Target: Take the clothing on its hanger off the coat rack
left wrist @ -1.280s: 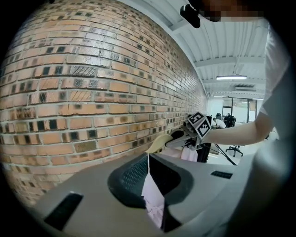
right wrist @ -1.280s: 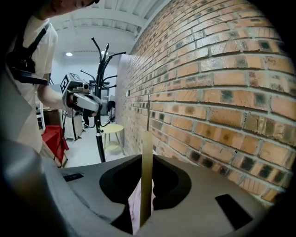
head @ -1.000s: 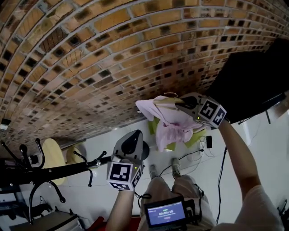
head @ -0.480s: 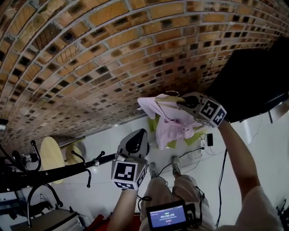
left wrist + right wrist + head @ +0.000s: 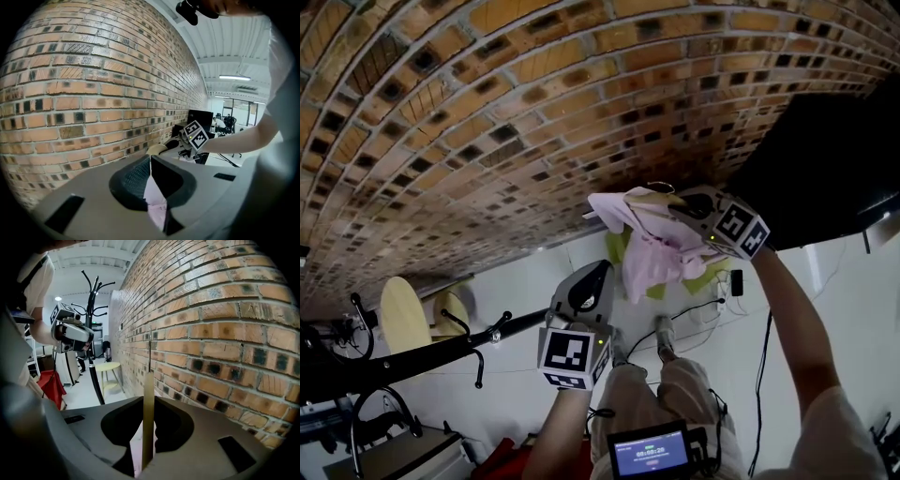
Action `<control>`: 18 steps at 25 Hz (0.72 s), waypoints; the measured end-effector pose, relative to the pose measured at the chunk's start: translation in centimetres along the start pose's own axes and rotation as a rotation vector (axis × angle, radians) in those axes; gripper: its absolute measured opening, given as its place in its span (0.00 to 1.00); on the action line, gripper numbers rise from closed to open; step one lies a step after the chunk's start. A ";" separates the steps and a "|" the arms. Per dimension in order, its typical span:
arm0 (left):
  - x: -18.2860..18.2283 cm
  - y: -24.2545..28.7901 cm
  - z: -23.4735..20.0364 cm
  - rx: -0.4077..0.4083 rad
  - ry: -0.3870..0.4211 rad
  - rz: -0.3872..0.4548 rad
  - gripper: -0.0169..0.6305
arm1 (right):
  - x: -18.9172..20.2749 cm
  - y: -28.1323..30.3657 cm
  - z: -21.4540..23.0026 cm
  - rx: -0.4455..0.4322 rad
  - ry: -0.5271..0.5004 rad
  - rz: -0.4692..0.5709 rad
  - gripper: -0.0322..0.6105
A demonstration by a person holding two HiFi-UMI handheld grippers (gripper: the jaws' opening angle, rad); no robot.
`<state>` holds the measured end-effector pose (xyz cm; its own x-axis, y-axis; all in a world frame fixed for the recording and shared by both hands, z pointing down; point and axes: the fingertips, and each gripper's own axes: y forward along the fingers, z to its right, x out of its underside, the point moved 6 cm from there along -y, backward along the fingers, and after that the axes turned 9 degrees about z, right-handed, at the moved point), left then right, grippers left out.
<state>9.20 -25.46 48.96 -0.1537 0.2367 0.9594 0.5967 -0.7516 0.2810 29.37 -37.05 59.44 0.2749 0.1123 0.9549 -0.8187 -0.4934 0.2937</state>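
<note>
A pink garment (image 5: 652, 258) hangs on a pale wooden hanger (image 5: 649, 199) with a metal hook, held up near the brick wall. My right gripper (image 5: 682, 208) is shut on the hanger's bar, which stands as an upright strip (image 5: 148, 418) between the jaws. The black coat rack (image 5: 441, 342) lies far off at the lower left, with bare hooks. My left gripper (image 5: 591, 277) is raised between rack and garment, apart from both, jaws together. In the left gripper view (image 5: 150, 161), pink cloth (image 5: 155, 201) shows in the gap behind the tips.
The brick wall (image 5: 516, 122) fills the upper head view. A round yellow stool (image 5: 398, 314) stands by the rack. A black desk or screen (image 5: 834, 159) is at the right. Cables (image 5: 703, 314) run over the white floor by the person's feet.
The coat rack and stool have slid further left and down in the head view. My left gripper has shifted slightly right. The right gripper still holds the hanger in about the same place.
</note>
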 end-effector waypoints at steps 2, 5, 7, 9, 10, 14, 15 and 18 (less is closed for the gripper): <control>0.4 0.4 0.1 0.003 -0.004 -0.001 0.06 | 1.1 0.3 0.3 0.002 0.015 -0.005 0.11; 1.4 0.9 0.1 0.006 -0.004 -0.008 0.06 | 2.8 0.8 0.6 0.006 0.036 -0.016 0.11; 2.0 1.3 0.1 0.008 -0.006 -0.016 0.06 | 3.8 1.2 0.8 0.010 0.048 -0.014 0.11; 2.4 1.7 0.1 0.010 -0.008 -0.021 0.06 | 4.6 1.6 1.1 0.017 0.063 -0.004 0.11; 2.6 1.9 0.1 0.012 -0.008 -0.023 0.06 | 5.1 1.8 1.3 0.021 0.071 -0.003 0.11; 3.6 2.7 0.0 0.018 -0.011 -0.034 0.06 | 7.4 2.6 1.9 0.031 0.095 -0.014 0.11; 4.0 3.0 -0.1 0.020 -0.012 -0.037 0.06 | 8.0 2.9 1.9 0.031 0.099 -0.016 0.11; 5.0 3.6 -0.2 0.025 -0.016 -0.047 0.06 | 9.4 3.5 2.1 0.030 0.110 -0.018 0.11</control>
<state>10.45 -27.14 54.80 -0.1697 0.2810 0.9446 0.6088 -0.7239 0.3247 30.13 -39.49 69.37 0.2309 0.2146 0.9490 -0.7985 -0.5155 0.3108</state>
